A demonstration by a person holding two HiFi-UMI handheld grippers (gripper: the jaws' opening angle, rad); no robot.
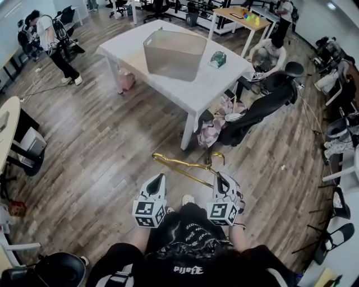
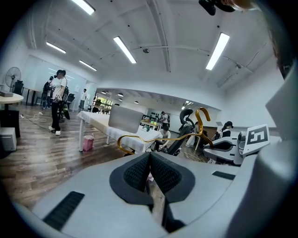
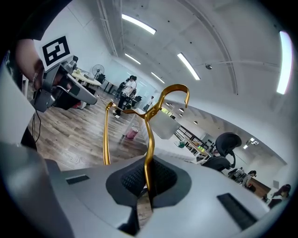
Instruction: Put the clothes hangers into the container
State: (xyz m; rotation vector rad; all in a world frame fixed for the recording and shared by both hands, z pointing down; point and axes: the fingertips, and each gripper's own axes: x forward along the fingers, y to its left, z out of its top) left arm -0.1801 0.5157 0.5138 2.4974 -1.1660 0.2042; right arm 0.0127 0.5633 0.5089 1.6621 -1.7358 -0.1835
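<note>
- The white table (image 1: 193, 92) stands on the wood-plank floor (image 1: 95, 146). Near the middle of its top sits the container (image 1: 174, 54), a translucent grey bin, upright and open at the top.
- Just right of the container, apart from it, a small teal-green object (image 1: 217, 59) lies on the tabletop.
- Left of the container, down on the floor, a pink bag (image 1: 125, 79) rests beside a table leg.
- Nearer the camera than the container and to its right, a heap of clothes (image 1: 212, 130) lies on the floor by the table's near leg, against a black office chair (image 1: 263, 103).
- Beyond the container to the right, a wooden table (image 1: 235, 13) carries small bright-coloured things (image 1: 251, 19).
</note>
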